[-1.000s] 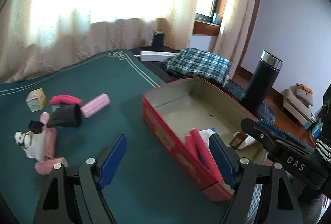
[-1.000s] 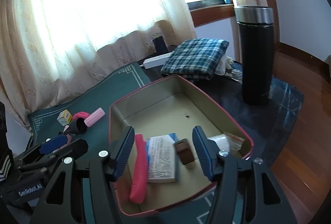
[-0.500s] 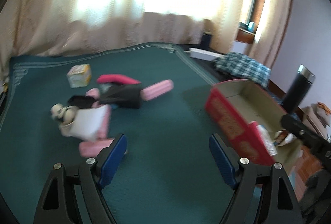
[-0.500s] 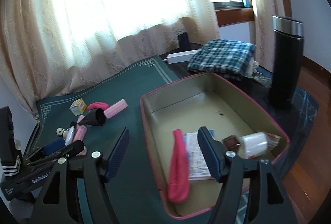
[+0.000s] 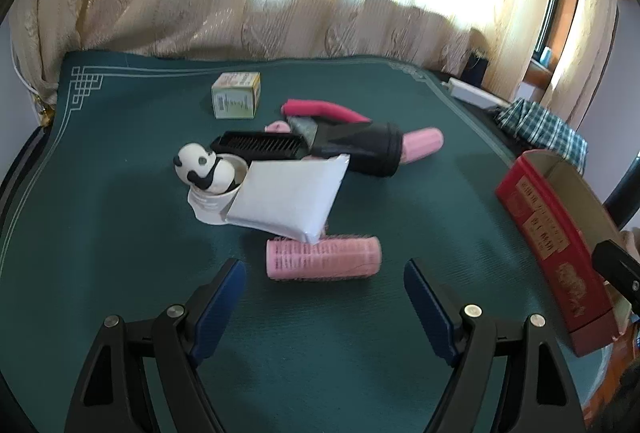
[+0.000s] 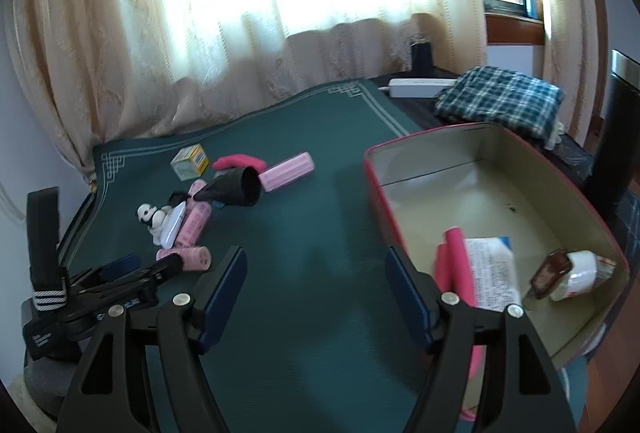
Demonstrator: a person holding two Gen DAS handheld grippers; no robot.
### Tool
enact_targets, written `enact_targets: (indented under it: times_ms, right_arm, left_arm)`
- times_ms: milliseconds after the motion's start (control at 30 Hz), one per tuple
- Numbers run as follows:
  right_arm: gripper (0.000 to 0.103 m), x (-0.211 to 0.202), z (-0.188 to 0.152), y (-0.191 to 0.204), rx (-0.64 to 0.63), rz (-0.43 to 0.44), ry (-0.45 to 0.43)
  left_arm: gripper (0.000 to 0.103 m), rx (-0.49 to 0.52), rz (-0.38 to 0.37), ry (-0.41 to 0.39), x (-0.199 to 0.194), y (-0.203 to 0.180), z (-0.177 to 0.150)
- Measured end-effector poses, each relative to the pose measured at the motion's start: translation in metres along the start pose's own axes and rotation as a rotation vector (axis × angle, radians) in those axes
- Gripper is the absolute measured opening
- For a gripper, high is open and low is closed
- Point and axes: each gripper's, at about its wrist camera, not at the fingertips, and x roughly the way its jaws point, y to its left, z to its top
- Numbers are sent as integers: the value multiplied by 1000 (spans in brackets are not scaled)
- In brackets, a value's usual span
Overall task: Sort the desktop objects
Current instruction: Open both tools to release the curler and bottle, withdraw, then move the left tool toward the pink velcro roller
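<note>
Pink roller (image 5: 323, 257) lies just ahead of the spread, empty left hand-held gripper (image 5: 324, 297), white pouch (image 5: 287, 196) overlapping it behind.

The white squeeze tube (image 5: 286, 195) hides part of a pink ribbed hair roller (image 5: 322, 262); the red rectangular tin box (image 5: 557, 229) is cut off at right

Left gripper (image 5: 325, 303) and right gripper (image 6: 316, 291), black angular plastic arms, blue rubber pads (image 5: 218, 307), silver screws (image 5: 175, 311), white lettering, striped black-and-white strap (image 6: 48, 297)
</note>
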Motion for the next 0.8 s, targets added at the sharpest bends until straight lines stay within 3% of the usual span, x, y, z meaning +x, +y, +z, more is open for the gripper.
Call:
enact_targets:
  times_ms: [800]
  right_arm:
    - [75,46,-4,21,-33,42,96]
  left_arm:
    - [83,9,20,82,38,-1,4]
